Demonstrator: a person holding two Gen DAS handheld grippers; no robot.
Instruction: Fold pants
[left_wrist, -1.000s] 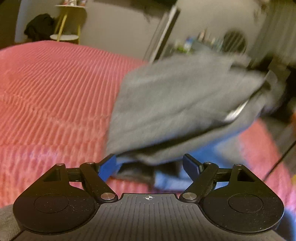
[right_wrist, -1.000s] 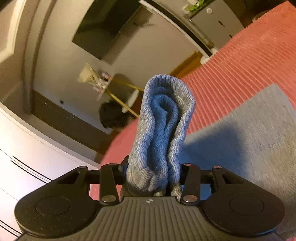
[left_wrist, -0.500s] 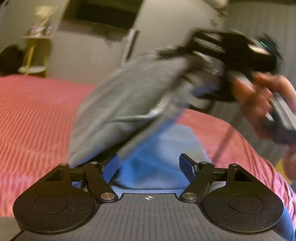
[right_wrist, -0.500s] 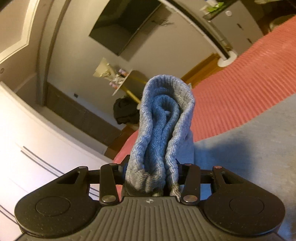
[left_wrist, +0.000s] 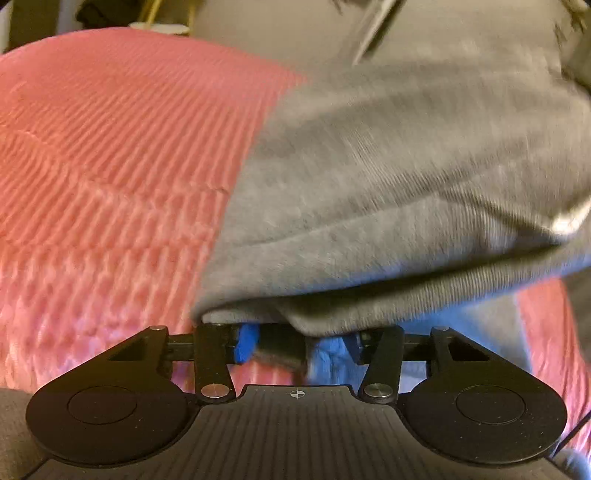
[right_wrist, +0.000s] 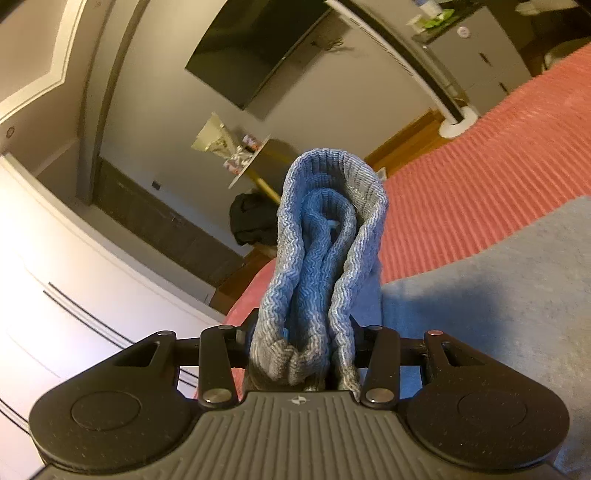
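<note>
Black ribbed gripper (right_wrist: 306, 354) – silver screws, blue pads (left_wrist: 245, 341)

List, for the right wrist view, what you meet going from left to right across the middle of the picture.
White wardrobe doors → black bundle on the floor → ribbed pants cuff clamped in the right gripper → pink ribbed bedspread.

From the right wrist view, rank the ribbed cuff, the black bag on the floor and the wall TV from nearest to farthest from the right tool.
1. Ribbed cuff: clamped in the right tool, centre.
2. Black bag: on the floor past the bed, just left of the cuff.
3. TV: on the far wall, top centre.
</note>
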